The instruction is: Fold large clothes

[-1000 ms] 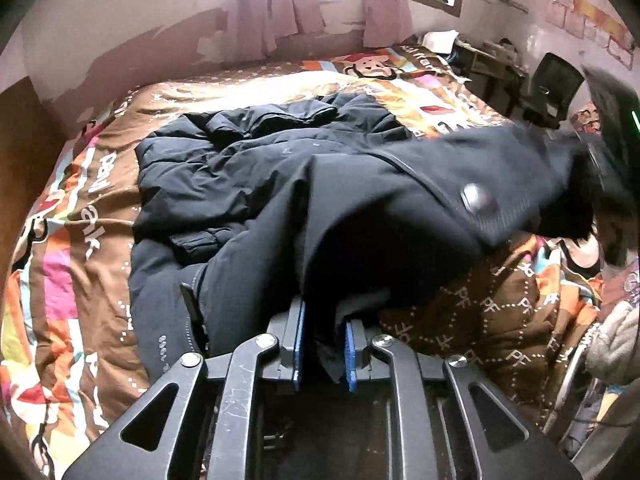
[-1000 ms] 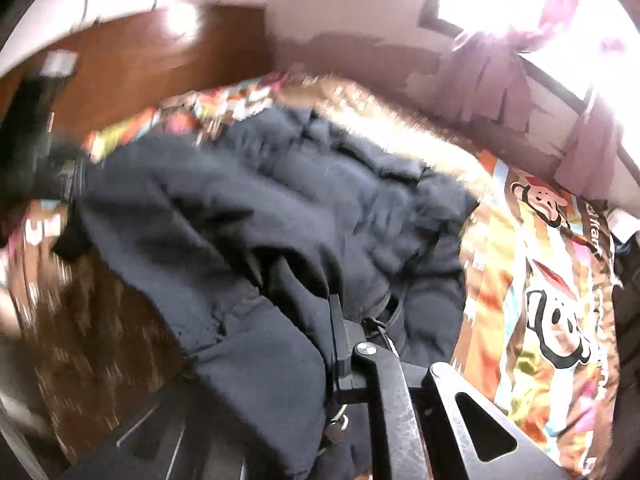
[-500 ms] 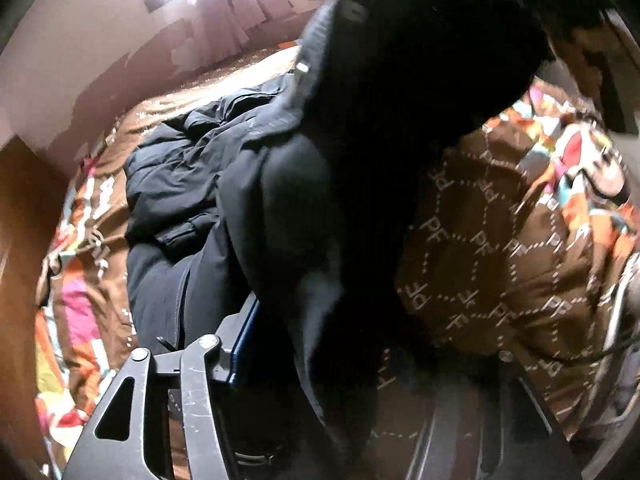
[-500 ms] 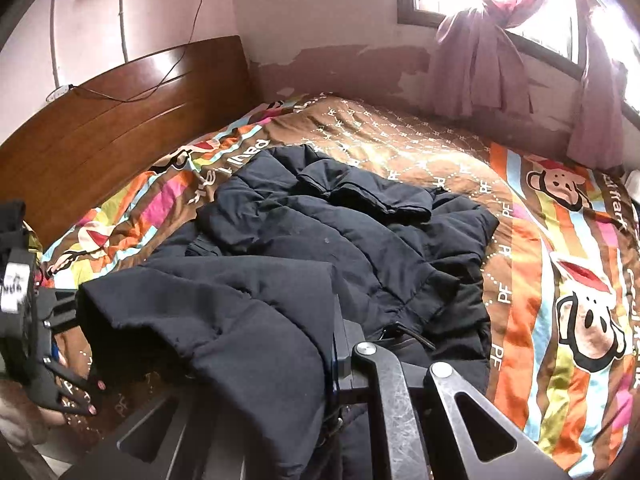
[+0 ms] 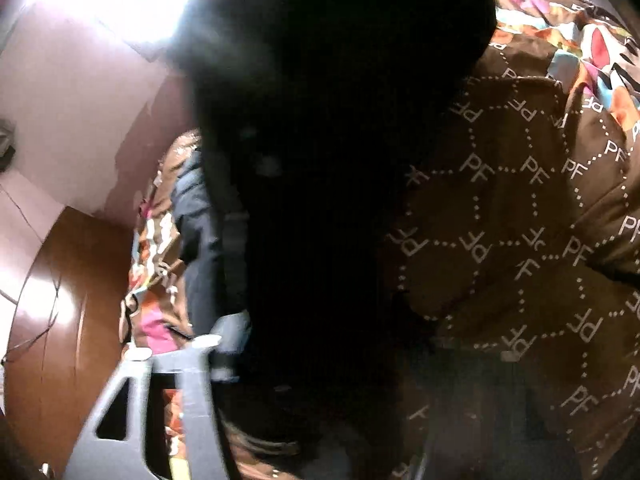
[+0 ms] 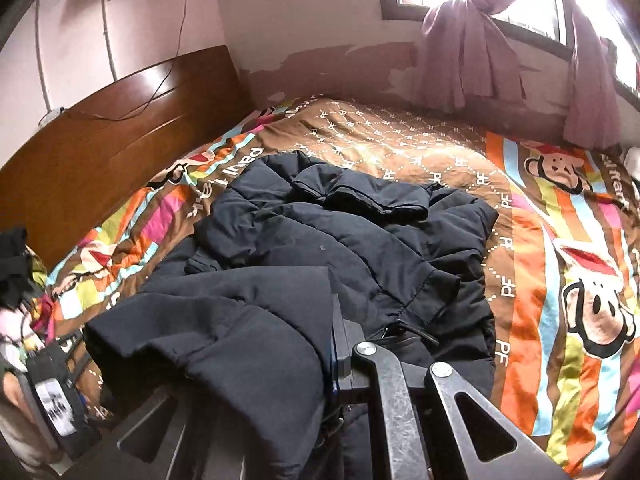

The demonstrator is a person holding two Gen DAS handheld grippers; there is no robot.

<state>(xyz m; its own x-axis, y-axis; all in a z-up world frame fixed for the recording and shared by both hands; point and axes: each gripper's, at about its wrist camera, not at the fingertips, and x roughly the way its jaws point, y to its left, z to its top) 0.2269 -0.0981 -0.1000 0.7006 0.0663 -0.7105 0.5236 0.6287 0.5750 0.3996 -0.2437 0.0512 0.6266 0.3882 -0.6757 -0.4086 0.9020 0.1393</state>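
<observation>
A large black padded jacket lies crumpled on the bed. My right gripper is shut on the jacket's near edge, and a fold drapes over its left finger. In the left wrist view the jacket hangs right in front of the lens as a dark mass. My left gripper is shut on this fabric; only its left finger shows, the other is hidden by cloth. The left gripper's body shows at the lower left of the right wrist view.
The bed has a brown and striped monkey-print quilt. A wooden headboard stands at the left. A window with pink curtains is behind the bed. The quilt's brown PF-pattern edge hangs at the near side.
My left gripper has lifted and tilted left with the jacket edge, so the cloth now covers most of its view. The right gripper has steadied over the bed, still holding its edge.
</observation>
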